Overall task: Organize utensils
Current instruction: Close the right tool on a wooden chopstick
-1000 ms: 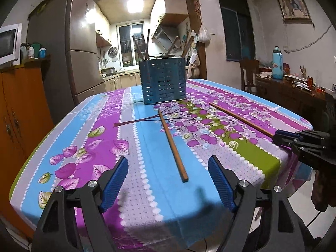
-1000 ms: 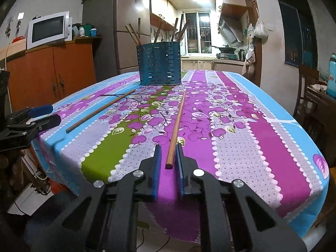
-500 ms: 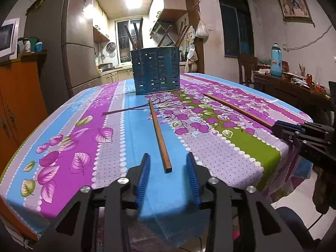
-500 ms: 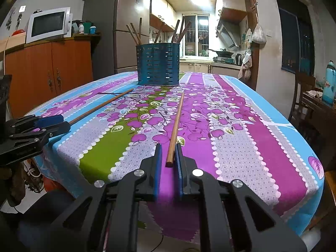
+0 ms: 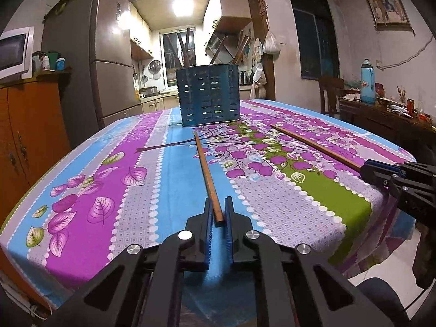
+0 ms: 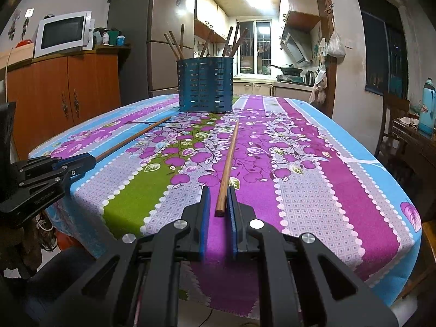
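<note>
- Landmark for all entries: the blue slotted utensil holder [image 5: 208,95], upright on the far side of the table with its flowered cloth [image 5: 90,190].
- Left of the holder, off the table: an orange cabinet [image 6: 58,87] with a microwave [image 6: 64,34] on top, then the fridge [image 5: 106,62] between cabinet and holder.
- Your left gripper [image 5: 217,212] sits at the near table edge, straight in front of the holder. Its jaws have just been closing and are now pinching the near end of the left chopstick [image 5: 207,174].
- That chopstick lies flat on the cloth; its far tip stops just short of the holder's base.
- Inside the holder: several brown sticks [image 6: 174,45] stand tilted, leaning out over the rim to both sides.
- The right chopstick [image 6: 229,163] lies flat on the cloth too, its far tip aimed at the holder's right side, near the base and not touching it.
- Your right gripper [image 6: 218,204] is at the near edge, to the right of the left one. Its blue pads [image 6: 231,204] are drawn in on the near end of the right chopstick; the right pad touches the wood, and contact on the left pad I cannot confirm from the wrist view.
- The two chopsticks lie well apart at your end and converge toward the holder.
- Right of the holder, off the table: a dark chair [image 5: 331,92] and a side table with a blue bottle [image 5: 367,81].
</note>
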The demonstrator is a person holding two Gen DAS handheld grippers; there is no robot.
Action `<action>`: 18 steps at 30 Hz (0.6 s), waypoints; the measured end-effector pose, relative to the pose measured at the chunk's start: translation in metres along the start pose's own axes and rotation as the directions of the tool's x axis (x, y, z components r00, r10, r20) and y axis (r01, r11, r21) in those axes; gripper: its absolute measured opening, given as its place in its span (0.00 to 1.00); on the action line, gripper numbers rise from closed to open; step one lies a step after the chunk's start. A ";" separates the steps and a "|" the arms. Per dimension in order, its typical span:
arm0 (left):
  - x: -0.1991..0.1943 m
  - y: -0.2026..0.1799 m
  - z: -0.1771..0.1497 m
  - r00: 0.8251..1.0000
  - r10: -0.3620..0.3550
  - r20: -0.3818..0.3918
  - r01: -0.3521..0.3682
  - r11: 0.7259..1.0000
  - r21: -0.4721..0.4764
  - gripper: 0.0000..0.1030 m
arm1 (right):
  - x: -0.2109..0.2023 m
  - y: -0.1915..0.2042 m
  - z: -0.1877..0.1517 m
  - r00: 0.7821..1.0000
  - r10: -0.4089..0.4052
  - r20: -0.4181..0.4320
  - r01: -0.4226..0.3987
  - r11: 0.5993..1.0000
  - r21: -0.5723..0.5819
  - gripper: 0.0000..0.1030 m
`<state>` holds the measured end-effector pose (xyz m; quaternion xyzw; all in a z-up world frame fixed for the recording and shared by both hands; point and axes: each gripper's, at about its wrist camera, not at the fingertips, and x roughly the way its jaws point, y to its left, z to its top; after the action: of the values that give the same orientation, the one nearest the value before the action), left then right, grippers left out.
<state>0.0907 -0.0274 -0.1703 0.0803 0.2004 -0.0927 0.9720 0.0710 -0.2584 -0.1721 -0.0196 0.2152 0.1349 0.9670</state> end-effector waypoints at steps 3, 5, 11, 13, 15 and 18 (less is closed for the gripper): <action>0.002 0.003 0.000 1.000 0.008 0.003 -0.008 1.000 -0.013 0.10 | 0.000 -0.001 0.000 1.000 0.003 0.001 -0.003 1.000 -0.001 0.11; 0.004 0.002 0.001 1.000 0.017 0.005 -0.017 1.000 -0.013 0.10 | 0.000 -0.002 0.000 1.000 0.004 0.001 -0.004 1.000 -0.002 0.11; 0.005 0.001 0.001 1.000 0.026 0.014 -0.026 1.000 -0.008 0.10 | -0.001 -0.004 0.000 1.000 0.008 0.006 -0.008 1.000 0.000 0.11; 0.005 0.001 0.000 0.999 0.029 0.020 -0.029 1.000 -0.007 0.10 | -0.001 -0.005 -0.001 1.000 0.010 0.009 -0.010 1.000 0.000 0.11; 0.005 0.001 -0.001 0.999 0.032 0.024 -0.032 0.999 -0.008 0.10 | -0.001 -0.005 -0.001 1.000 0.008 0.011 -0.008 1.000 0.000 0.11; 0.005 0.000 -0.003 0.999 0.035 0.035 -0.035 0.999 -0.007 0.10 | -0.001 -0.005 -0.001 1.000 0.011 0.011 -0.011 1.000 0.003 0.11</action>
<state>0.0938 -0.0276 -0.1749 0.0790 0.1822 -0.0765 0.9771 0.0706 -0.2637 -0.1728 -0.0161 0.2102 0.1398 0.9675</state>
